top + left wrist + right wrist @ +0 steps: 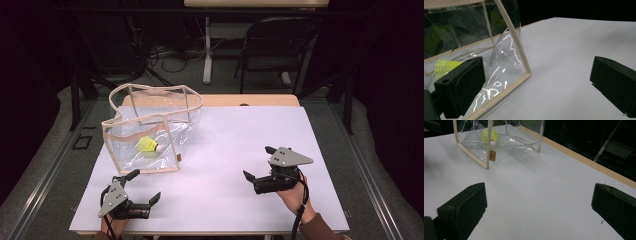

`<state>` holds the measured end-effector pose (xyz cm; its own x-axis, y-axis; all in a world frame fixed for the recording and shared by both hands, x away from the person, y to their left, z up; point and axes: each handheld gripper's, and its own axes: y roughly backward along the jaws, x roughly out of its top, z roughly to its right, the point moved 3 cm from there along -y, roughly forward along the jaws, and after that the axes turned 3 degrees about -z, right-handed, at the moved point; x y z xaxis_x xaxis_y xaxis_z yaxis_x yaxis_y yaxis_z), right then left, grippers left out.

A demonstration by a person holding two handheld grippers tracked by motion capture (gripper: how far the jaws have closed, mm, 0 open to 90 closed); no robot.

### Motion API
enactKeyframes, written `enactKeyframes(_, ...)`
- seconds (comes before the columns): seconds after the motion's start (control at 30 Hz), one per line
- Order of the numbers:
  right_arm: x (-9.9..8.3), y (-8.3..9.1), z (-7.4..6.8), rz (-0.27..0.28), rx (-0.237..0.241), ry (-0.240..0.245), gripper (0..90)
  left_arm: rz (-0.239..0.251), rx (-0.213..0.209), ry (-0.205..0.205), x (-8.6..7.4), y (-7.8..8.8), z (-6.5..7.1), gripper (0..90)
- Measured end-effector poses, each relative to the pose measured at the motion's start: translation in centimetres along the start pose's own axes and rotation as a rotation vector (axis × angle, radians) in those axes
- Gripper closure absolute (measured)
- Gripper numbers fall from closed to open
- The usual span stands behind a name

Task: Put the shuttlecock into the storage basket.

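A clear plastic bag [150,127] with cream edging stands open on the white table sheet [225,150] at the left. Inside it lies a yellow shuttlecock [148,145] with a white cork tip. My left gripper [146,186] rests open near the table's front left, just in front of the bag's front edge. In the left gripper view the bag's corner [527,72] sits between the spread jaws, with the shuttlecock [444,67] behind the left jaw. My right gripper [259,163] is open at the front right, apart from the bag [499,142]. It faces the shuttlecock [489,136].
A small brown tag [492,155] hangs on the bag's near corner. The table's wooden edge [584,161] runs along the far side. A dark folding chair [277,47] and cables stand on the floor beyond the table.
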<state>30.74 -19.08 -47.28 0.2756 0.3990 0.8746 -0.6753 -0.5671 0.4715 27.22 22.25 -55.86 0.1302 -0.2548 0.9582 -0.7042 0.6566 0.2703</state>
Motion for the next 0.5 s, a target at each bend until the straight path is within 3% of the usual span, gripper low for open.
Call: enactKeyframes(0.5, -3.9, 1.1, 0.5, -0.015, -0.047, -0.032, 0.0, -0.003, 0.001, 0.001, 0.0, -0.1, 0.0, 0.0)
